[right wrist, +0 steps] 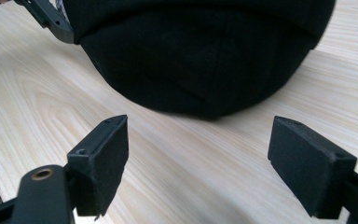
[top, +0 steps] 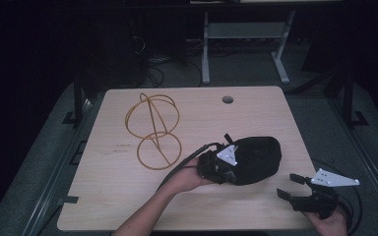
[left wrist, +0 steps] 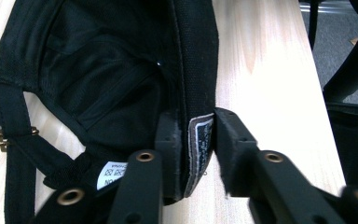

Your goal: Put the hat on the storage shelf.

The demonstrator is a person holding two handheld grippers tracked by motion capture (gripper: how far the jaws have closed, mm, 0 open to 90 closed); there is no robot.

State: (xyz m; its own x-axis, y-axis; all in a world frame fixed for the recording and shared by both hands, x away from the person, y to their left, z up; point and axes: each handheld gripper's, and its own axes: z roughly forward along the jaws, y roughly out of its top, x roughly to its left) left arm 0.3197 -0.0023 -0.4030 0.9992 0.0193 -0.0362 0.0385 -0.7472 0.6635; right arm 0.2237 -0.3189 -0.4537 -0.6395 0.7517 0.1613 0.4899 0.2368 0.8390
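A black cap [top: 258,157] lies on the right half of the wooden table [top: 113,182]. In the left gripper view its open underside [left wrist: 98,79] faces me, with inner band and a white label. My left gripper [top: 225,169] sits at the cap's left side. Its jaws [left wrist: 198,154] press from both sides on the cap's edge, where a small grey tag is sewn. My right gripper [top: 289,186] rests near the table's front right corner, open, a little way from the cap. In the right gripper view the cap's rounded crown [right wrist: 200,51] lies beyond the wide-apart pads [right wrist: 103,161].
A set of thin yellow-brown hoops [top: 152,130] lies on the table's left half. A round cable hole [top: 227,100] sits near the far edge. Beyond the table are a grey floor, cables and a metal desk frame [top: 246,34].
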